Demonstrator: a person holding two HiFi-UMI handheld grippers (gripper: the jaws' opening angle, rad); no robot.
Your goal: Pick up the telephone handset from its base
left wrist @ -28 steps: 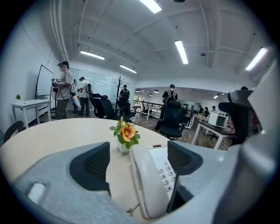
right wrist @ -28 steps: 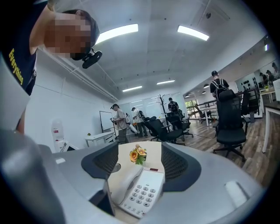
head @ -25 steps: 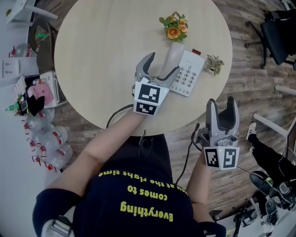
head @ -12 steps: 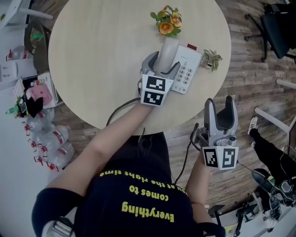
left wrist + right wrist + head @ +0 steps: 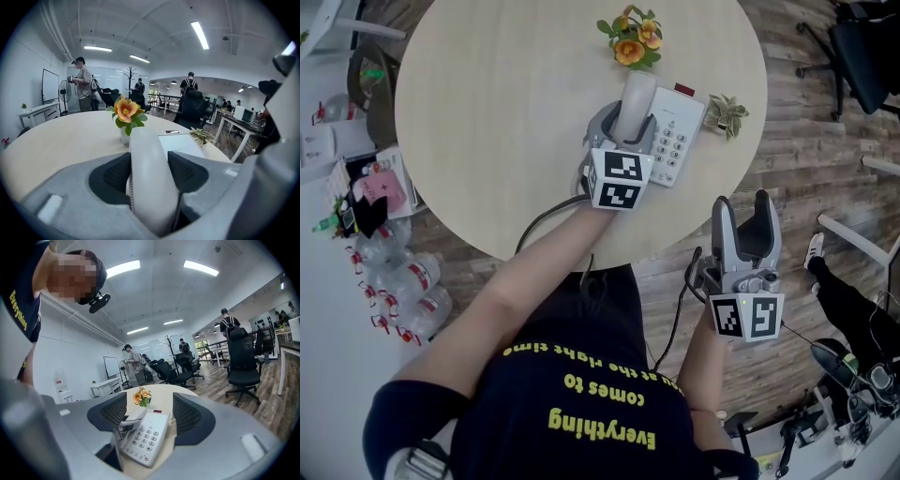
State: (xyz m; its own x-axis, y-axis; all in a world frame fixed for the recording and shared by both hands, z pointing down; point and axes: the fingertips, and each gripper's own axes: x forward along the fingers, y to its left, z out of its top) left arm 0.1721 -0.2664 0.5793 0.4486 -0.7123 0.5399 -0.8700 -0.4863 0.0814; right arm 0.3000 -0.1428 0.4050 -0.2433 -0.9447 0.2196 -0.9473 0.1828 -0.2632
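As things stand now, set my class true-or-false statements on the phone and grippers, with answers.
The white plastic telephone handset sits between the jaws of the left gripper. True; they have just been closing onto it.
The right gripper grips the white keypad base. False: it is open and empty, off the round wooden table.
The handset is lifted off the base. False: it lies on it.
Orange flowers stand beyond the phone. True.

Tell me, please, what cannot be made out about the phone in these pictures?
Handset lower end: head view, covered by the left tool, whose jaws have just been closing around it.
Keypad digits: too small, head and right gripper views.
Base: left gripper view, mostly behind the handset.
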